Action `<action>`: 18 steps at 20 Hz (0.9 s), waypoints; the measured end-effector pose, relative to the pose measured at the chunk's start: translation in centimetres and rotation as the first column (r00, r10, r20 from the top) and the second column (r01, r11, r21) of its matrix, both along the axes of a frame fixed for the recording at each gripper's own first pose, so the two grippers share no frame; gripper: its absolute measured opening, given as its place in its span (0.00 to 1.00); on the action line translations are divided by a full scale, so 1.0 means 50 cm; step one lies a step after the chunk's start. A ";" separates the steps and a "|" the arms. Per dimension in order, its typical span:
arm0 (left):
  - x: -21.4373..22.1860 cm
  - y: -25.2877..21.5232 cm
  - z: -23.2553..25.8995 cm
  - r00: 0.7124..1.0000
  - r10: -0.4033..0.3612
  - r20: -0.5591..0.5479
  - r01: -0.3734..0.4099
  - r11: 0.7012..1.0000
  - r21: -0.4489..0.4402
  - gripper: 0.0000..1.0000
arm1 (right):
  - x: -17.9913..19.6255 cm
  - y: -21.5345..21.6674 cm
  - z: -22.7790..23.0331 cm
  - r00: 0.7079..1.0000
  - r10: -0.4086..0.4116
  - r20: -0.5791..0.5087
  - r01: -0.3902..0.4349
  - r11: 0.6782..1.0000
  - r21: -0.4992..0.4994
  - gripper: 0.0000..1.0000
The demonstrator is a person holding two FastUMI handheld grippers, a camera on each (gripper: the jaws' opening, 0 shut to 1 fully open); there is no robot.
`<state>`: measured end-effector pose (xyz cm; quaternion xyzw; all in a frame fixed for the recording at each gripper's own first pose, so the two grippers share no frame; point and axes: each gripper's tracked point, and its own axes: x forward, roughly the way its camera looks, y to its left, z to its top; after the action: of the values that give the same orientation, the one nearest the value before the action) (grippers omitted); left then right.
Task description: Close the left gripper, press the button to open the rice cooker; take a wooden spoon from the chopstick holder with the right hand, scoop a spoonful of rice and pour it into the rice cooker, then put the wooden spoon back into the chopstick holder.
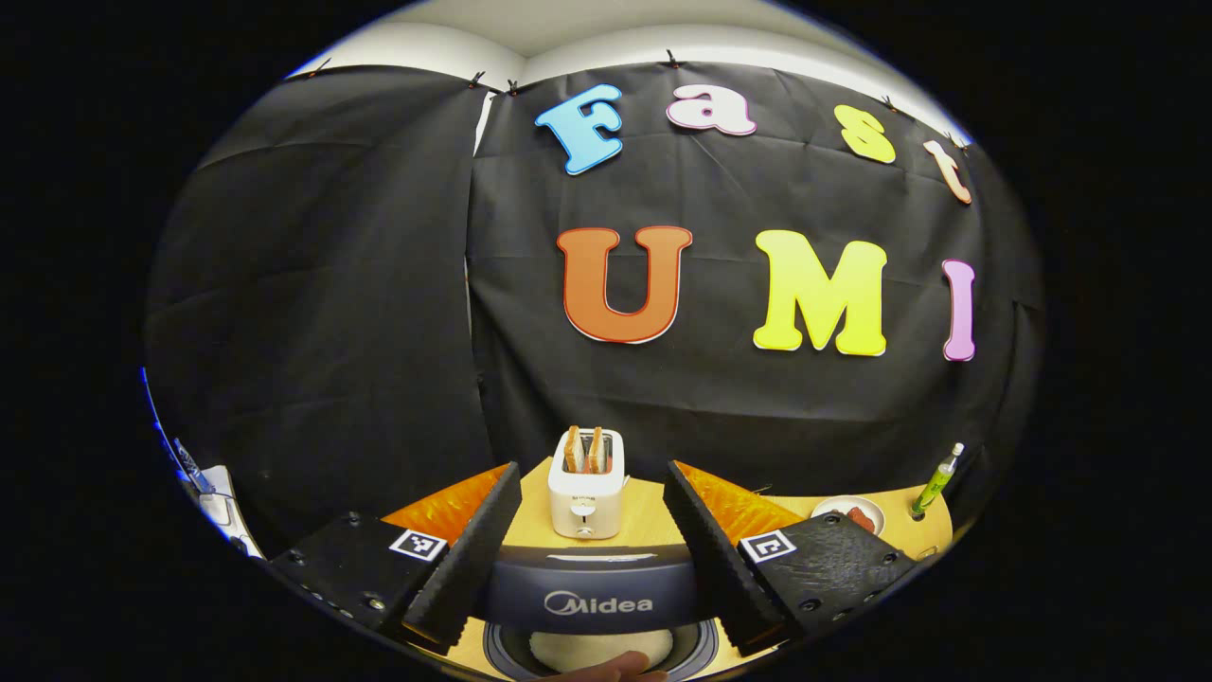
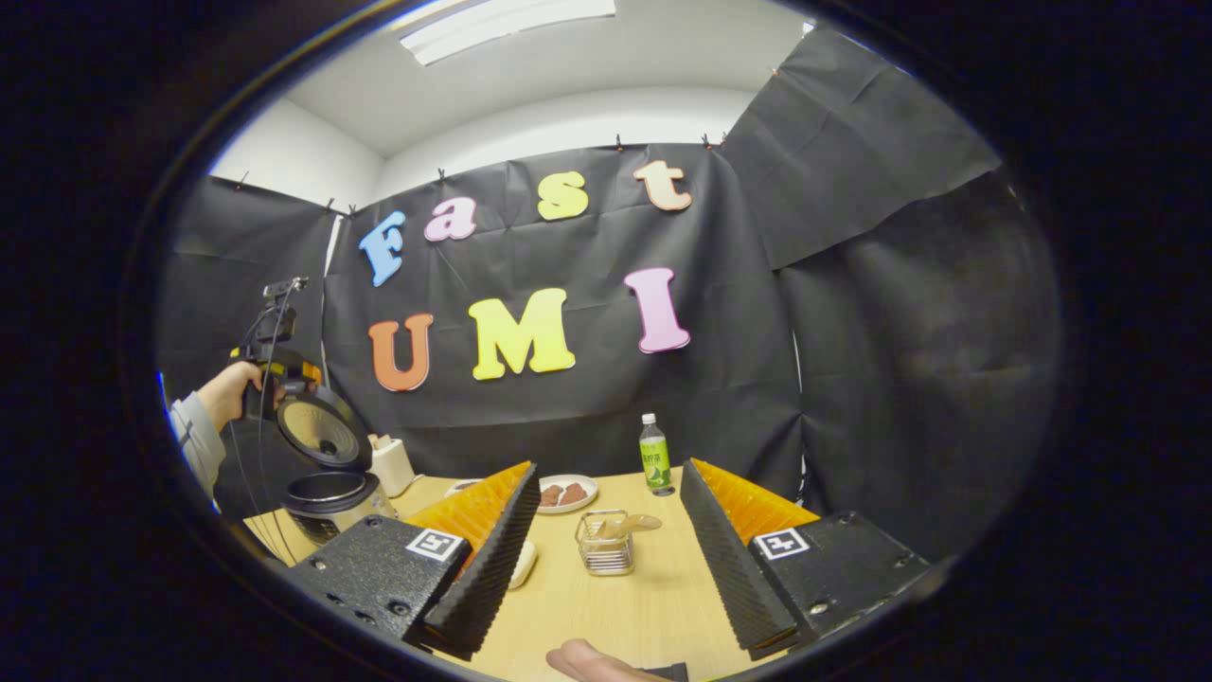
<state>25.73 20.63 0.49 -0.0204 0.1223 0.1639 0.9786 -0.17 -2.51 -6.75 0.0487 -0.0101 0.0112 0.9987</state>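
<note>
left gripper view looks over the rice cooker [image 1: 592,592], whose lid stands raised between the two fingers of the left gripper [image 1: 592,559]. those fingers are spread wide and press on nothing. below the lid edge the round pot opening shows, with something pale inside it. behind the cooker a white toaster [image 1: 587,483] stands on the wooden table [image 1: 653,516] with two slices of toast upright in its slots. farther right on the table are a small plate [image 1: 849,514] with reddish food and a green bottle [image 1: 937,481] near the black wall.

right gripper view shows the right gripper [image 2: 606,559] held above the table, its fingers also wide apart and holding nothing. between them, farther off on the table, stands the wire chopstick holder [image 2: 604,547] with the wooden spoon [image 2: 634,522] in it, its bowl leaning out to the right. beyond the holder lie the plate and the green bottle. at the left of this view the rice cooker sits with its lid open, and a hand [image 2: 227,388] in a grey sleeve holds the other gripper just above the lid. a fingertip [image 2: 592,658] shows at the bottom edge.
</note>
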 end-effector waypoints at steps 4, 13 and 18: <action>-0.074 -0.027 -0.103 0.999 -0.010 -0.044 0.010 1.000 -0.012 0.98 | -0.036 -0.006 -0.018 1.000 0.012 -0.021 -0.012 1.000 0.006 0.96; -0.147 -0.067 -0.247 0.996 -0.059 -0.063 0.058 0.998 -0.016 1.00 | -0.113 -0.002 0.016 1.000 -0.003 0.021 0.004 0.999 -0.033 0.96; -0.181 -0.079 -0.303 0.994 -0.084 -0.067 0.084 0.996 0.001 1.00 | -0.122 0.023 0.017 1.000 0.018 0.023 -0.017 0.999 -0.042 0.96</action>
<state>16.68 16.69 -14.65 -0.0079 0.1556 0.1233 0.9801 -6.25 -1.39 -5.88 0.0280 -0.0212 0.0205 0.9992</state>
